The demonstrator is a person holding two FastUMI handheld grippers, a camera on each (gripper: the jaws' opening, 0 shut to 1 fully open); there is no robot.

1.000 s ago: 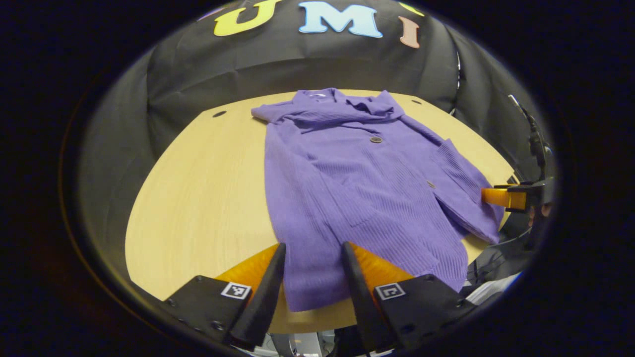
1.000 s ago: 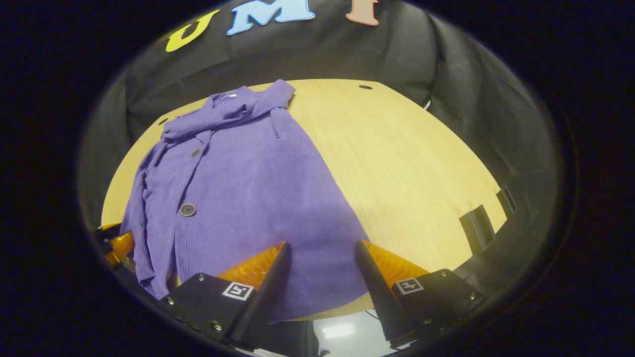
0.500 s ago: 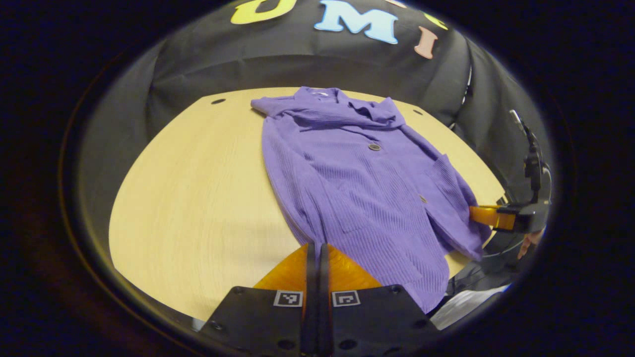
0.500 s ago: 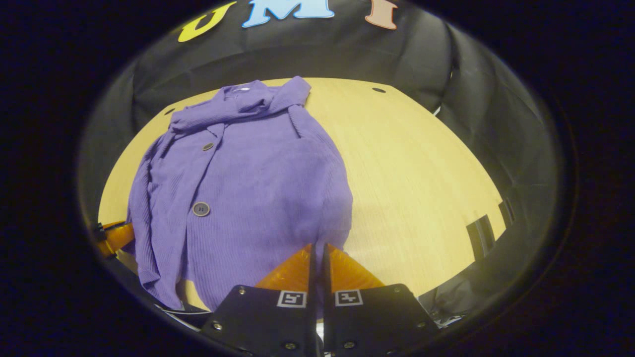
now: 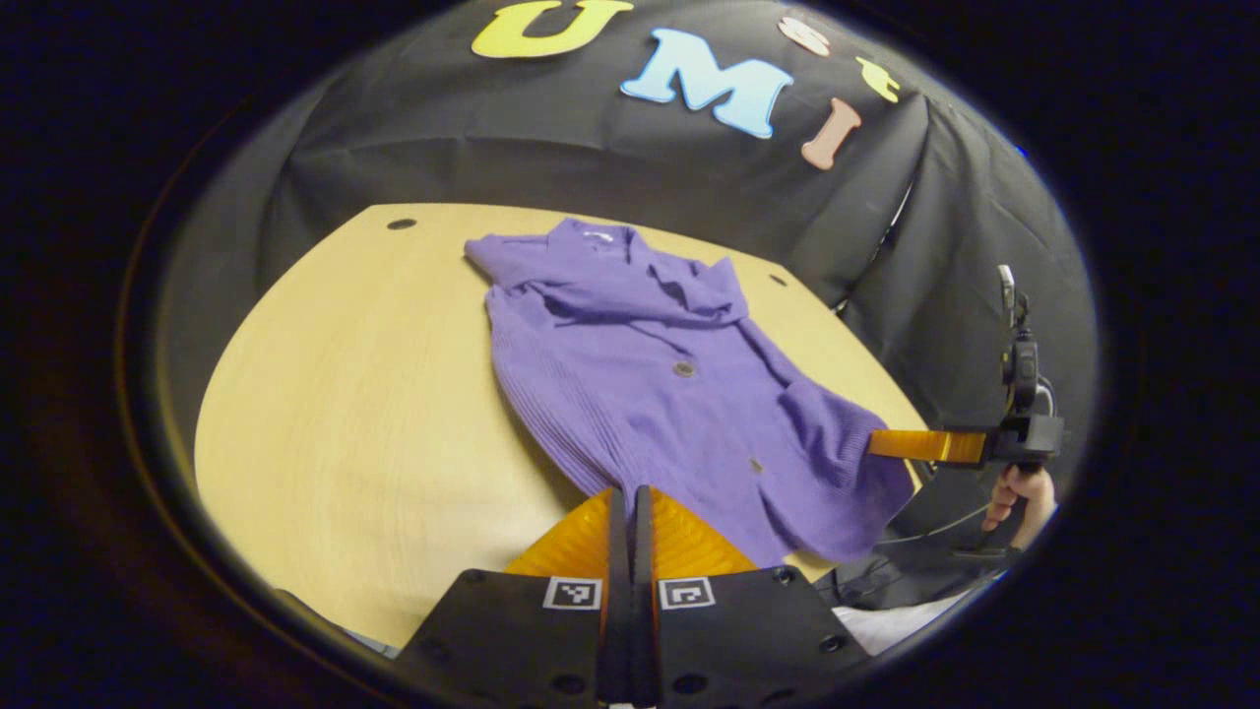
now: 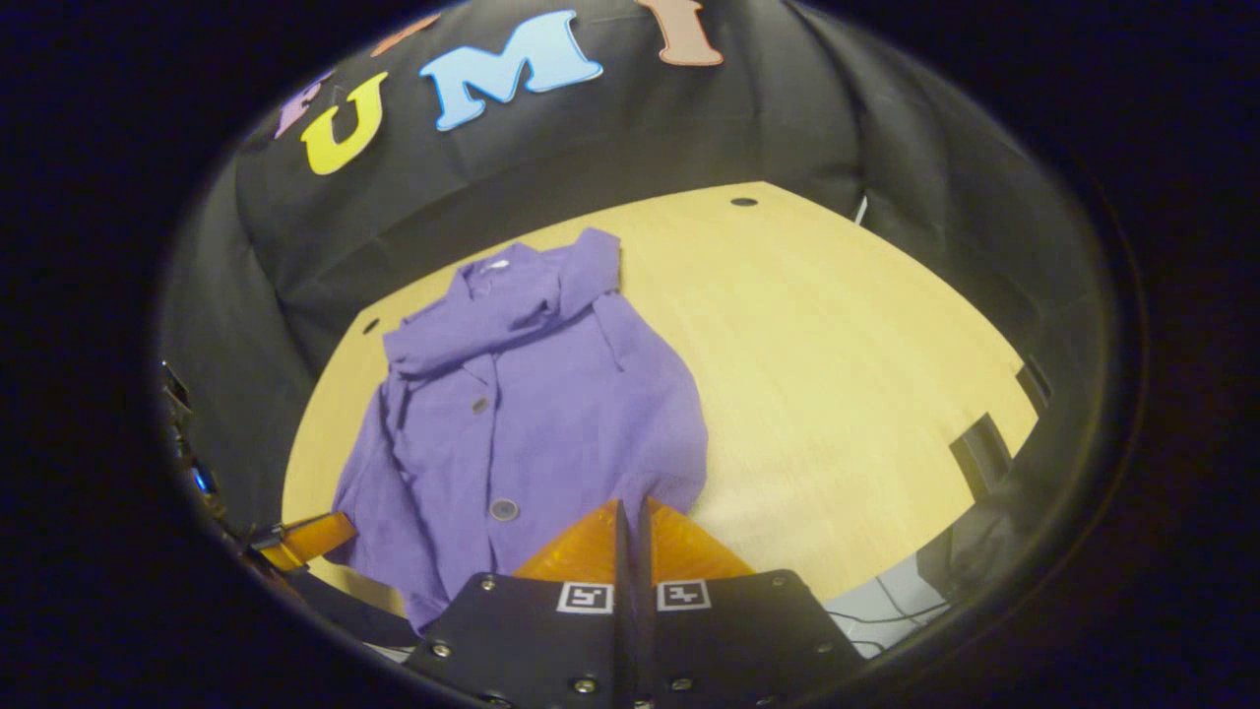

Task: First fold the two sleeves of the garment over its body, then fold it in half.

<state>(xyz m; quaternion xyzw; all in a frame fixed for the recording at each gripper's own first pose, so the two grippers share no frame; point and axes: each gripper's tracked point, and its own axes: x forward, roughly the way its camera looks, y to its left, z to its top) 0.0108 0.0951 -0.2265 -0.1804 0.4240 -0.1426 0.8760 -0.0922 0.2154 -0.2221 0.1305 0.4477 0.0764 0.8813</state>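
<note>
Purple cardigan on the counter, its near hem gripped at both corners.

The cardigan (image 5: 650, 384) is spread front-up on the wooden counter (image 5: 345, 414), collar at the far edge next to the black wall cloth (image 5: 551, 138), with both sleeves folded across the body. Two buttons are seen down its front. Its near hem is raised off the counter at both corners. The left gripper (image 5: 630, 507) is seen with its fingers pressed together on the cardigan's near hem corner. The right gripper (image 6: 630, 517) is likewise closed, fingers pinched on the other hem corner. In the left gripper view, the right gripper (image 5: 886, 443) is also seen at the cardigan's right edge, held by a hand (image 5: 1019, 497). Small dark holes are seen in the counter beyond the collar.
</note>
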